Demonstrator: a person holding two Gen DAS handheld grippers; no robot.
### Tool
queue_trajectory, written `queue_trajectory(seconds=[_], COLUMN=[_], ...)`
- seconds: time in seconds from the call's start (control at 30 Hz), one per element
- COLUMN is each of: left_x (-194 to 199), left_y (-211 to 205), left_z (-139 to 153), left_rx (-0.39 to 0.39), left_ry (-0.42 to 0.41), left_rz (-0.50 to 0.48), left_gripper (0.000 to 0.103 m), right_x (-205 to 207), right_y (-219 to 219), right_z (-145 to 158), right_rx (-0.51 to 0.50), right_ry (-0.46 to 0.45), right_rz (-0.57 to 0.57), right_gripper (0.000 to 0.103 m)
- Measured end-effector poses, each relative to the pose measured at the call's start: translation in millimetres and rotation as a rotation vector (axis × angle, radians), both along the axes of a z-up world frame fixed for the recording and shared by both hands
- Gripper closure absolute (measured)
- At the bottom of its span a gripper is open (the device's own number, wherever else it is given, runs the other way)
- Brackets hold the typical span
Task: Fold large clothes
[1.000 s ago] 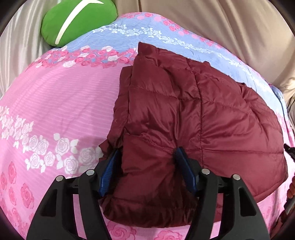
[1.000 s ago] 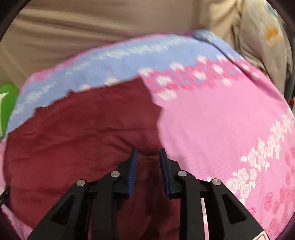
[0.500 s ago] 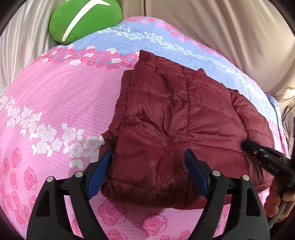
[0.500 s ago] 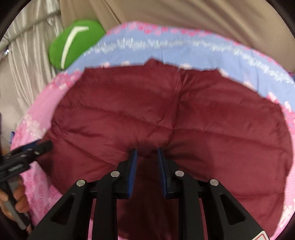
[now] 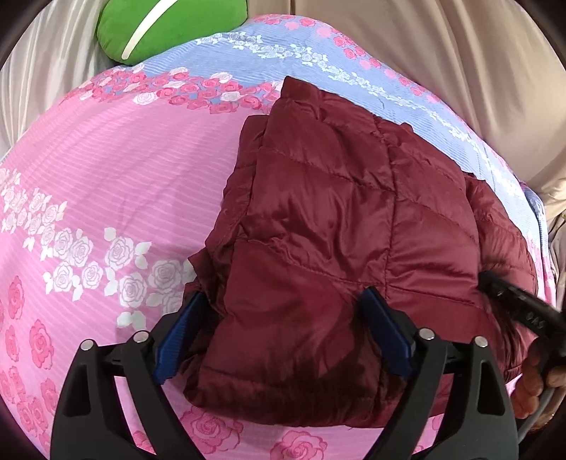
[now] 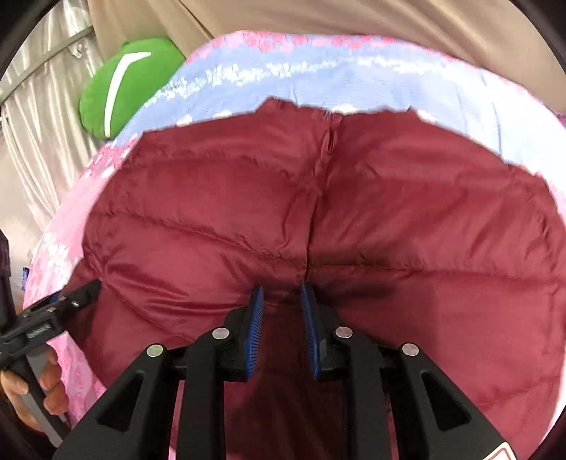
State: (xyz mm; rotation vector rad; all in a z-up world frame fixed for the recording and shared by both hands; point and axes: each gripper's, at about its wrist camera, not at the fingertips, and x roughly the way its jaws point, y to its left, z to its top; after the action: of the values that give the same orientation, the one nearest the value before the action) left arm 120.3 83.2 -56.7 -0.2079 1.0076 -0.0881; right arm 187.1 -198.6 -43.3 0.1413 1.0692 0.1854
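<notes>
A dark red quilted puffer jacket [image 5: 339,226] lies folded on a pink and blue floral bedsheet [image 5: 116,170]. My left gripper [image 5: 283,308] is open wide, its blue pads on either side of the jacket's near left corner. My right gripper [image 6: 281,300] is nearly closed and pinches a fold of the jacket [image 6: 247,212] at its near edge. The right gripper's tip also shows in the left wrist view [image 5: 509,293], at the jacket's right edge. The left gripper also shows in the right wrist view [image 6: 74,297], at the jacket's left edge.
A green cushion [image 5: 169,24] with a white stripe lies at the far left of the bed; it also shows in the right wrist view [image 6: 123,85]. Beige curtains [image 5: 442,46] hang behind the bed. The pink sheet spreads to the left of the jacket.
My left gripper opened wider and has moved back in over the jacket's near corner. My right gripper swung left across the jacket and stays pinched on its edge.
</notes>
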Motion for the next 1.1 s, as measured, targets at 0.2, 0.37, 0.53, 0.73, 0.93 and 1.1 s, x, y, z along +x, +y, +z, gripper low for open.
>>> queue_trajectory(seconds=[0.2, 0.37, 0.53, 0.73, 0.93, 1.1], left_x=[10, 20, 19, -3, -16, -18], left_y=[2, -1, -11, -58, -151, -220], left_z=[-6, -1, 31, 108, 153, 153], left_rx=[-0.032, -0.108, -0.191, -0.218, -0.266, -0.247], left_ry=[-0.007, -0.028, -0.076, -0.274, -0.362, -0.341], left_rz=[0.017, -0.003, -0.073, -0.225, -0.456, -0.573], left_gripper=[0.007, 0.035, 0.093, 0.098, 0.099, 0.099], right_x=[1, -1, -3, -6, -8, -47], right_y=[1, -1, 0, -8, -27, -88], right_z=[-6, -9, -9, -10, -6, 31], right_rx=[0.007, 0.019, 0.035, 0.078, 0.2, 0.28], right_ry=[-0.007, -0.017, -0.022, -0.017, 0.017, -0.021], right_rz=[0.01, 0.008, -0.002, -0.016, -0.049, -0.126], right_gripper=[0.085, 0.085, 0.085, 0.084, 0.084, 0.082])
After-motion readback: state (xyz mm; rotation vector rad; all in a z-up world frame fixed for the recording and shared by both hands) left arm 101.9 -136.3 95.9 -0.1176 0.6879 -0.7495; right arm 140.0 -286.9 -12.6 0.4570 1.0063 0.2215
